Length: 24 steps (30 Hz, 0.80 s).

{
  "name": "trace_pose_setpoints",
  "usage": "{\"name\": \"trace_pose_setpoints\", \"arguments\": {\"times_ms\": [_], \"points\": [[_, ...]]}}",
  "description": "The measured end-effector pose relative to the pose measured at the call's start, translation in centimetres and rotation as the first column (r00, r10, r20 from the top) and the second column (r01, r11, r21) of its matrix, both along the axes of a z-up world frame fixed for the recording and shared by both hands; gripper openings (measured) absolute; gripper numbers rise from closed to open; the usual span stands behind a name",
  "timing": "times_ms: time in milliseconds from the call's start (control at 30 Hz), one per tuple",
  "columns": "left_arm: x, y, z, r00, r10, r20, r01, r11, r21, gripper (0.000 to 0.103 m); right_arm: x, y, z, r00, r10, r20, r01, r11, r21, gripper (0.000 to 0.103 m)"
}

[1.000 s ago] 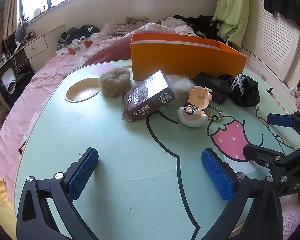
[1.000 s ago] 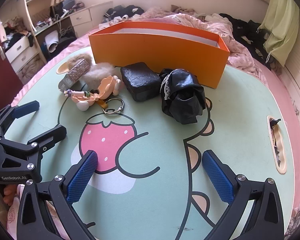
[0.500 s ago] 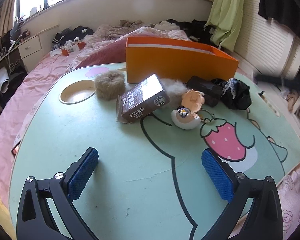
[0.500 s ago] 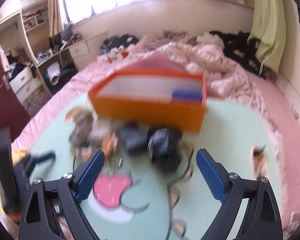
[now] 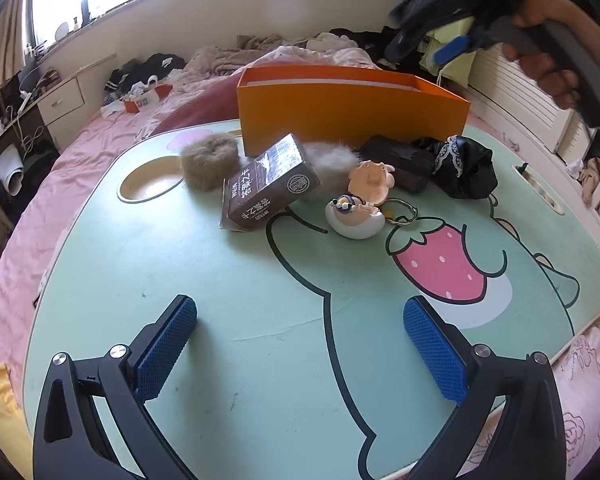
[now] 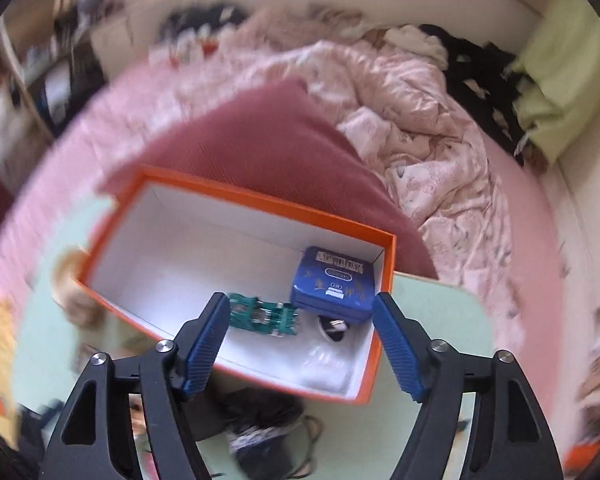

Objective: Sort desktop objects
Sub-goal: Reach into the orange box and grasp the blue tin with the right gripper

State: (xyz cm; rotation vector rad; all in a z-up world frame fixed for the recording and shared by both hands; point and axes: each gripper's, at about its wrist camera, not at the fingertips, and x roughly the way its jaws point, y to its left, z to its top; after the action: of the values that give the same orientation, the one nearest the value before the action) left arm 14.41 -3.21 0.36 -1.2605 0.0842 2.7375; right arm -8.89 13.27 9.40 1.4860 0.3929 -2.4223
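Note:
An orange box [image 5: 352,108] stands at the back of the green table [image 5: 260,280]. In front of it lie a brown carton [image 5: 268,188], a brown fur ball [image 5: 208,160], white fluff [image 5: 332,156], a shell toy [image 5: 356,216] with a key ring [image 5: 402,210], a black pouch [image 5: 400,160] and a black lace cloth [image 5: 464,164]. My left gripper [image 5: 300,348] is open and empty over the near table. My right gripper [image 6: 300,332] is open and empty, high above the box [image 6: 112,220], which holds a blue tin [image 6: 334,284] and a green item [image 6: 264,316].
A round cup recess [image 5: 148,184] sits at the table's left. A slot [image 5: 536,188] runs along its right edge. Pink bedding [image 5: 100,136] surrounds the table. A maroon pillow [image 6: 268,148] lies behind the box.
My right gripper has risen from low over the table to high above the orange box and now looks down into it. My left gripper has stayed nearly still.

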Motion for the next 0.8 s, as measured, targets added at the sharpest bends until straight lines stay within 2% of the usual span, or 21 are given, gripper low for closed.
{"name": "trace_pose_setpoints", "arguments": {"times_ms": [100,133,233,300,400,467,533,667,800], "points": [[0.1,-0.2,0.0,1.0,-0.004,-0.012,0.004,1.0,0.004,0.103,-0.7,-0.8,-2.1,0.998,0.033,0.048,-0.038,0.994,0.101,0.066],[0.1,-0.2,0.1,1.0,-0.004,-0.016,0.005,1.0,0.004,0.103,-0.9,-1.0,-2.6,0.998,0.04,0.052,-0.048,0.986,0.157,0.061],[0.2,-0.1,0.0,1.0,-0.006,-0.024,0.007,1.0,0.007,0.103,-1.3,-0.9,-3.1,0.997,0.067,0.032,-0.074,0.949,0.306,0.057],[0.2,-0.1,0.0,1.0,-0.006,-0.027,0.006,1.0,0.008,0.103,-1.3,-0.8,-3.6,0.99,0.111,0.084,-0.134,0.921,0.365,0.057],[0.3,0.0,0.0,1.0,-0.007,-0.03,0.007,1.0,0.009,0.103,-1.8,-1.0,-4.8,0.969,0.175,0.175,-0.232,0.887,0.398,0.058],[0.3,0.0,0.0,0.999,-0.008,-0.032,0.008,1.0,0.008,0.103,-2.3,-1.6,-5.5,0.954,0.23,0.194,-0.294,0.85,0.436,0.057],[0.4,0.0,0.0,0.999,-0.008,-0.033,0.008,1.0,0.01,0.103,-2.6,-2.0,-5.9,0.936,0.266,0.232,-0.343,0.841,0.419,0.057],[0.3,0.0,0.0,0.999,-0.009,-0.035,0.009,1.0,0.011,0.103,-3.1,-2.6,-5.8,0.904,0.336,0.263,-0.424,0.782,0.457,0.058],[0.4,-0.1,-0.1,0.999,-0.011,-0.037,0.011,1.0,0.012,0.103,-4.2,-2.4,-6.2,0.886,0.344,0.312,-0.456,0.771,0.445,0.058]]}}
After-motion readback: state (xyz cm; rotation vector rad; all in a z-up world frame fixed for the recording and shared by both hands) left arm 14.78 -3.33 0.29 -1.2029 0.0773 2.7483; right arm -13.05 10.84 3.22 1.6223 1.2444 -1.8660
